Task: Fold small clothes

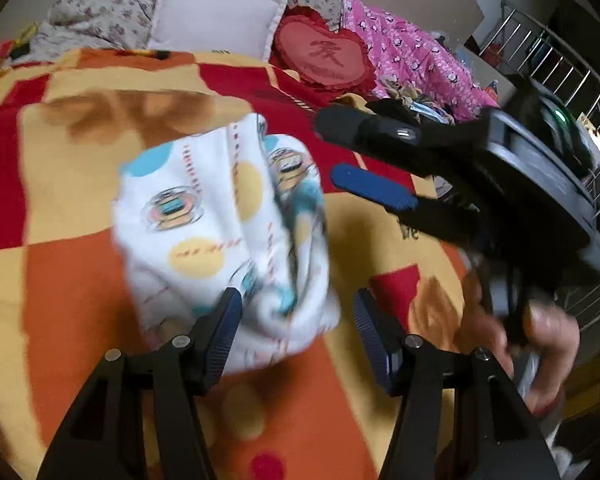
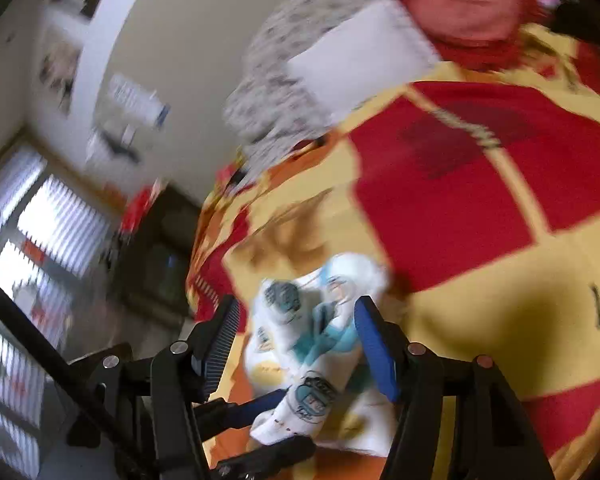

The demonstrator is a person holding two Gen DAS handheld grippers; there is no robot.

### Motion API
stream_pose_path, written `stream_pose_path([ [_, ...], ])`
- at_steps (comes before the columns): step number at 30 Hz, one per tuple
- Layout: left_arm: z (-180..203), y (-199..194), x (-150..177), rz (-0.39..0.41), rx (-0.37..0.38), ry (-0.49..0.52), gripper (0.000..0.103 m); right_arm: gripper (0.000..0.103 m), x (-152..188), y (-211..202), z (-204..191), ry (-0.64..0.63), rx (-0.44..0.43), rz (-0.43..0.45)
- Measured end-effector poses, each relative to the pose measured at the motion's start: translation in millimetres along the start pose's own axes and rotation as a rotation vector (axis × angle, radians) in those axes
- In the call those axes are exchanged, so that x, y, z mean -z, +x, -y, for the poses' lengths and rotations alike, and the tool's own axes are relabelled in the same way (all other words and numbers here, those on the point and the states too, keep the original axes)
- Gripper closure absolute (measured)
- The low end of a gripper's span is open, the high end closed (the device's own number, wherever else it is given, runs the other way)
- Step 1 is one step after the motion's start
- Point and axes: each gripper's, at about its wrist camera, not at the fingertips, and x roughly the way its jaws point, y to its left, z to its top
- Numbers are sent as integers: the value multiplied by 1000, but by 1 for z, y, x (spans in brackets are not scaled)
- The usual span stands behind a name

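Item: small printed garment [image 1: 224, 216], lying bunched on the blanket [image 1: 80, 280]. Left gripper [image 1: 296, 320] and right gripper [image 1: 356, 152] both spreading, pinching nothing. Risk: a single-layer grab is undoing the folds.

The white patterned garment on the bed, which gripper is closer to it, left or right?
Left. The left gripper is open with the white patterned garment bunched between its fingers. The right gripper, also open, hovers just beside the cloth's far edge.
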Motion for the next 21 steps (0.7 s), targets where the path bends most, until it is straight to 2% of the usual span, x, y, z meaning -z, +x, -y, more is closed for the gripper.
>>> stream_pose_path([
  [3,-9,-21,9,18,-50,11,43,38,0,12,-12,-55,8,-34],
  [6,-24,-22,13,12,-95,-9,42,38,1,10,-22,-89,35,-10],
  [10,-37,-11,15,-10,-60,-67,42,38,-2,6,-33,-101,4,17],
  [15,-29,-4,21,-10,-89,-41,42,38,3,45,-42,-179,99,-102],
  [16,-29,-4,21,-12,-93,-41,42,44,5,57,-38,-174,114,-123],
  [17,-29,-6,21,-14,-97,-39,42,58,8,65,-34,-174,115,-136],
  [18,-28,-8,21,-14,-98,-36,42,95,11,68,-32,-178,113,-141],
  [21,-23,-22,15,25,-103,-4,42,94,16,52,-34,-212,93,-83],
])
